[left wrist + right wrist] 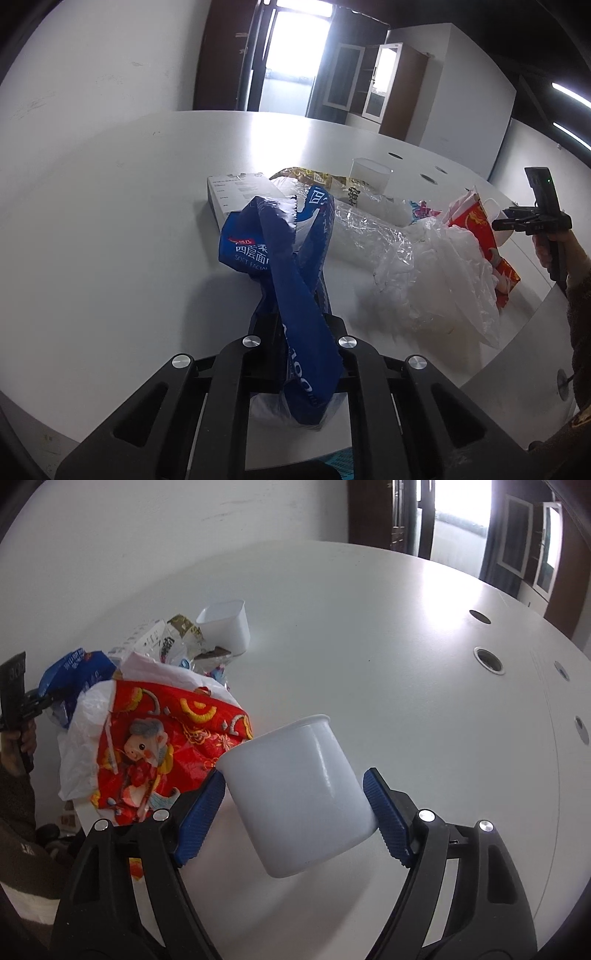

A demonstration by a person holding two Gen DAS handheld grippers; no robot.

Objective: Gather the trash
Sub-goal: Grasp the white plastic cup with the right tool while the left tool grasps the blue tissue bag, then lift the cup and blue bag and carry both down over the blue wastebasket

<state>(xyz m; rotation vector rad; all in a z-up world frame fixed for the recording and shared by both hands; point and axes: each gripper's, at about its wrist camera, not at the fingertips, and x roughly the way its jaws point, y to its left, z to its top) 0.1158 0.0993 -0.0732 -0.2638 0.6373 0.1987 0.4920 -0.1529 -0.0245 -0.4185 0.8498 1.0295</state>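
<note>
Left wrist view: the left tongs point(299, 325), angled down toward the white counter point(110, 221), are pinched nearly closed on a blue tissue wrapper point(291, 288). The wrapper's long, twisted strip runs from between the jaws up and away toward a white box point(236, 192), with clear plastic film point(373, 229) and a white plastic bag point(450, 273) heaped just beside it. At the right edge, a hand point(550, 251) holds the right tongs' handle above the pile.

Right wrist view: the right tongs point(295, 801) tilt steeply down, jaws set wide around a white cup point(299, 794). The left blue pad touches the cup's wall; whether the right pad presses on it cannot be told. The cup lies tilted, its open rim pointing away and up. A red printed bag point(155, 746) sits just left of it, a white tub point(229, 624) beyond.
</note>
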